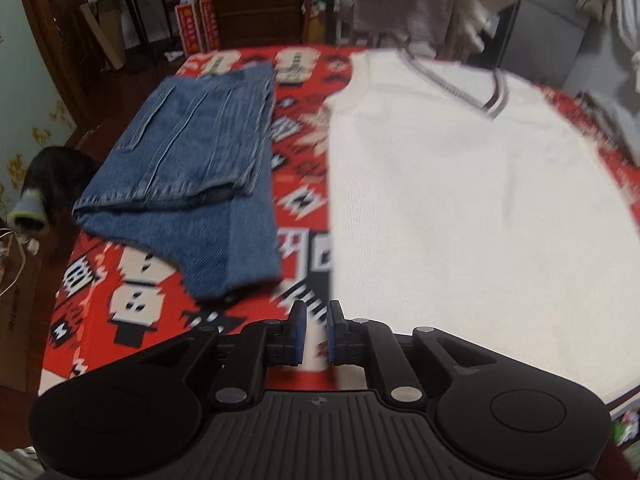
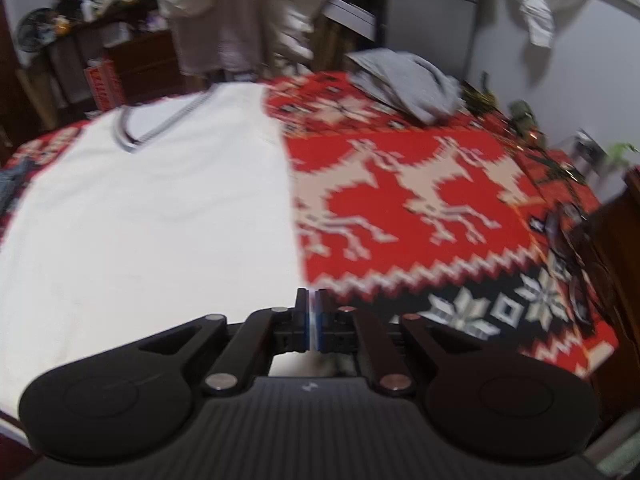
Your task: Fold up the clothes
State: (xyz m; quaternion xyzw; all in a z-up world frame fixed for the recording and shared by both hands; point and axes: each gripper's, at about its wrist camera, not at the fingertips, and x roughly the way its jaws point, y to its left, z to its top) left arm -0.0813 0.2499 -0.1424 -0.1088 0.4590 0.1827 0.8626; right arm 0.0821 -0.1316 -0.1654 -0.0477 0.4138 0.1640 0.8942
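Observation:
A white sleeveless V-neck vest (image 1: 460, 200) with a grey-striped collar lies flat on the red patterned blanket (image 1: 296, 200). In the right wrist view the vest (image 2: 152, 216) fills the left half. My left gripper (image 1: 317, 322) hovers at the vest's near left edge, its blue pads a narrow gap apart with nothing between them. Over the vest's near right edge, my right gripper (image 2: 313, 312) has its pads pressed together; no cloth shows clearly between them. Folded blue jeans (image 1: 192, 172) lie to the left of the vest.
A grey garment (image 2: 408, 84) lies bunched at the blanket's far right. Clothes hang (image 2: 248, 12) behind the bed. Toys and small clutter (image 2: 560, 168) line the right edge. Shelves and red boxes (image 1: 198, 24) stand at the back left; a dark object (image 1: 44, 188) is on the floor.

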